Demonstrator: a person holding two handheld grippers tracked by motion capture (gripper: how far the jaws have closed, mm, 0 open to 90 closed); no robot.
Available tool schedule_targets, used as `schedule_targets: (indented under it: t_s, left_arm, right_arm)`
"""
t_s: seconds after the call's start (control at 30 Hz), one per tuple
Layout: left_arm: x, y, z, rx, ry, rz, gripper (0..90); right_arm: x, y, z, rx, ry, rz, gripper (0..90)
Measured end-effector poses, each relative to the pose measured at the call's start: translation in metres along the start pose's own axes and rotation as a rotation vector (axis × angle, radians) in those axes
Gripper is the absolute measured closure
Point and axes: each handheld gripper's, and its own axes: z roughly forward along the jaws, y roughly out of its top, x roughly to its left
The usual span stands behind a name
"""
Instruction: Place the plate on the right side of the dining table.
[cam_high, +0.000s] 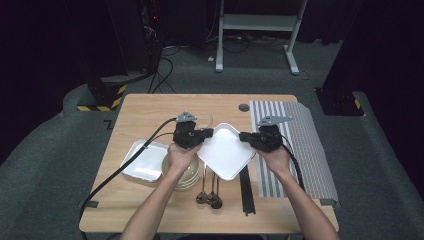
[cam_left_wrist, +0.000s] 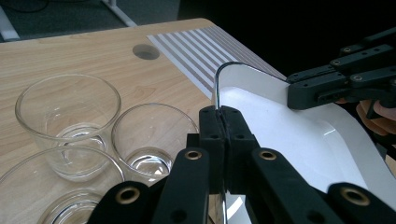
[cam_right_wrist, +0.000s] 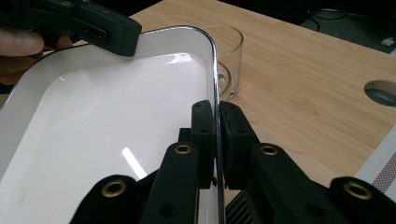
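A white square plate (cam_high: 227, 152) with rounded corners hangs between my two grippers over the middle of the wooden table (cam_high: 150, 107). My left gripper (cam_high: 206, 134) is shut on the plate's left rim. In the left gripper view its jaws (cam_left_wrist: 225, 116) pinch the thin edge of the plate (cam_left_wrist: 299, 135), and the right gripper (cam_left_wrist: 303, 91) clamps the far rim. My right gripper (cam_high: 245, 136) is shut on the right rim. In the right gripper view its jaws (cam_right_wrist: 215, 112) sit either side of the plate's (cam_right_wrist: 116, 126) edge, with the left gripper (cam_right_wrist: 126, 37) on the opposite corner.
Three clear glasses (cam_left_wrist: 67, 116) (cam_left_wrist: 154, 135) (cam_left_wrist: 60, 186) stand just behind the plate. A metal tray (cam_high: 142, 160), stacked bowls (cam_high: 185, 172), spoons (cam_high: 209, 192) and black sticks (cam_high: 246, 192) lie at the front. A striped mat (cam_high: 295, 145) covers the table's right side.
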Motion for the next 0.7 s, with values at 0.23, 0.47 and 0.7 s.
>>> schedule_targets:
  t_s: [0.23, 0.47, 0.7]
  left_arm:
    - [0.0018, -0.0011, 0.0023, 0.008, 0.004, 0.012, 88.3]
    - [0.0017, -0.0021, 0.003, 0.016, 0.007, 0.023, 88.0]
    - [0.0014, -0.004, 0.0041, 0.018, 0.012, 0.047, 87.7]
  right_arm:
    - [-0.0025, -0.0002, 0.0009, -0.002, 0.011, 0.026, 87.0]
    - [-0.0027, -0.0002, 0.0014, 0.005, 0.016, 0.035, 87.9]
    - [-0.0023, 0.0003, 0.0011, 0.007, 0.019, 0.038, 88.3]
